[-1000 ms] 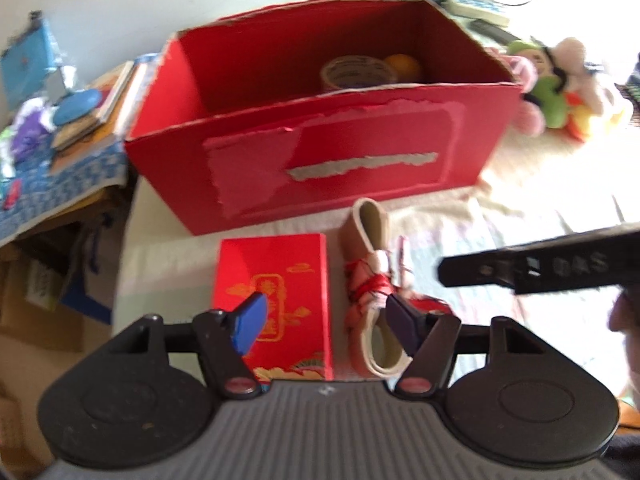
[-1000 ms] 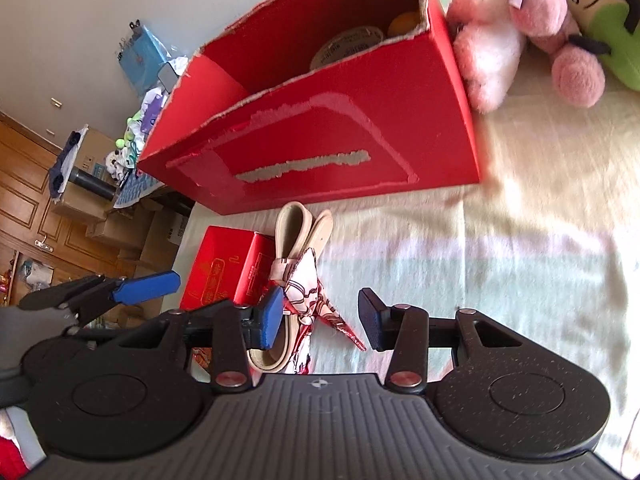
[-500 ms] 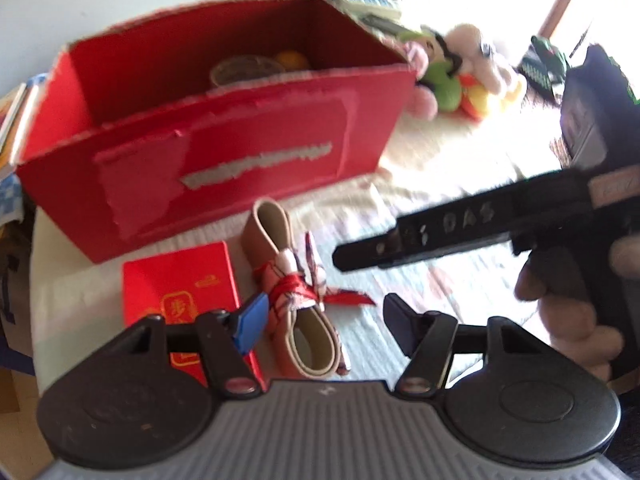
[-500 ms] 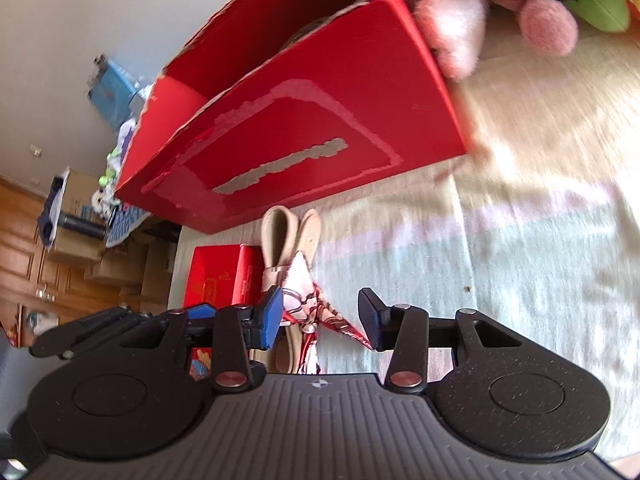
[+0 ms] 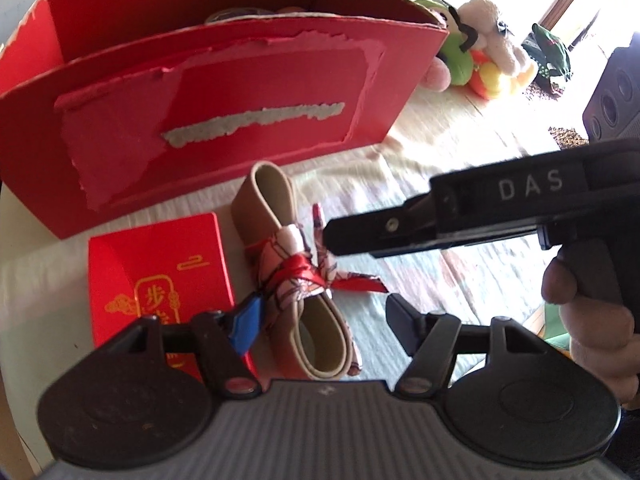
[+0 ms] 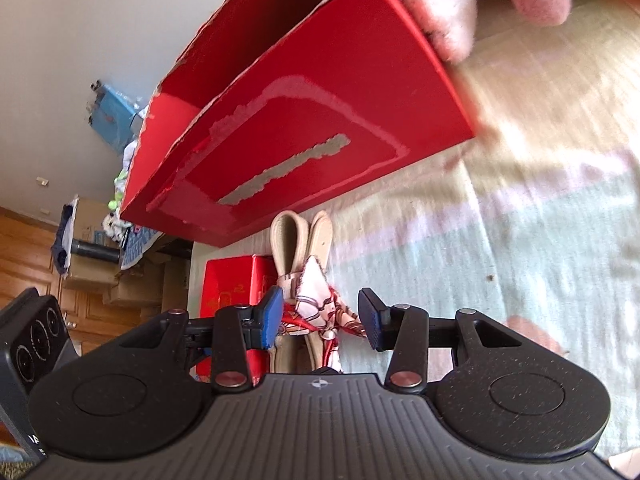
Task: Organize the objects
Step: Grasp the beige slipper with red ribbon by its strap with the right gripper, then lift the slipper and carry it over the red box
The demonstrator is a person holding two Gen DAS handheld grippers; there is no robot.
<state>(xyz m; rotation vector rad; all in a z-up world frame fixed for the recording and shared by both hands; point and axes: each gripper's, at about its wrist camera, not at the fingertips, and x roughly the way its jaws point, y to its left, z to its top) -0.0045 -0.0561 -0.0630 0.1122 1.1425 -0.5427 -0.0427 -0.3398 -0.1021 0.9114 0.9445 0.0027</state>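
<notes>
Left wrist view: left gripper (image 5: pixel 320 316) tilted down over the bundle (image 5: pixel 298 280), a folded tan strap tied round the middle with a red and white patterned scarf. Jaws opening; the bundle's near loop lies in the gap between the blue pad and the dark pad, neither pad pressing on it. Bundle rests on a pale striped cloth (image 5: pixel 460 276), its far loop close to the front wall of the big red box (image 5: pixel 224 112). Box front has a torn patch and a grey scraped strip; the box is open on top, contents too hidden to name. Small red packet (image 5: pixel 160 268) with gold print lies flat just left of the bundle, touching or nearly so. Right gripper (image 5: pixel 352 236) reaches in from the right, its tip just above the scarf knot; a hand (image 5: pixel 588 320) wraps its handle. Plush toys (image 5: pixel 480 60) sit past the box's right end. Right wrist view: right gripper (image 6: pixel 318 318) held moderately wide, nothing clamped; scarf (image 6: pixel 320 304) sits between the blue pads, whether it touches them I cannot tell. Strap loops (image 6: pixel 300 240) point toward the box (image 6: pixel 320 120). Packet (image 6: pixel 232 284) to the left of the strap. Pink plush (image 6: pixel 448 8) against the box corner, top right. Left gripper's body shows at the lower left edge.
</notes>
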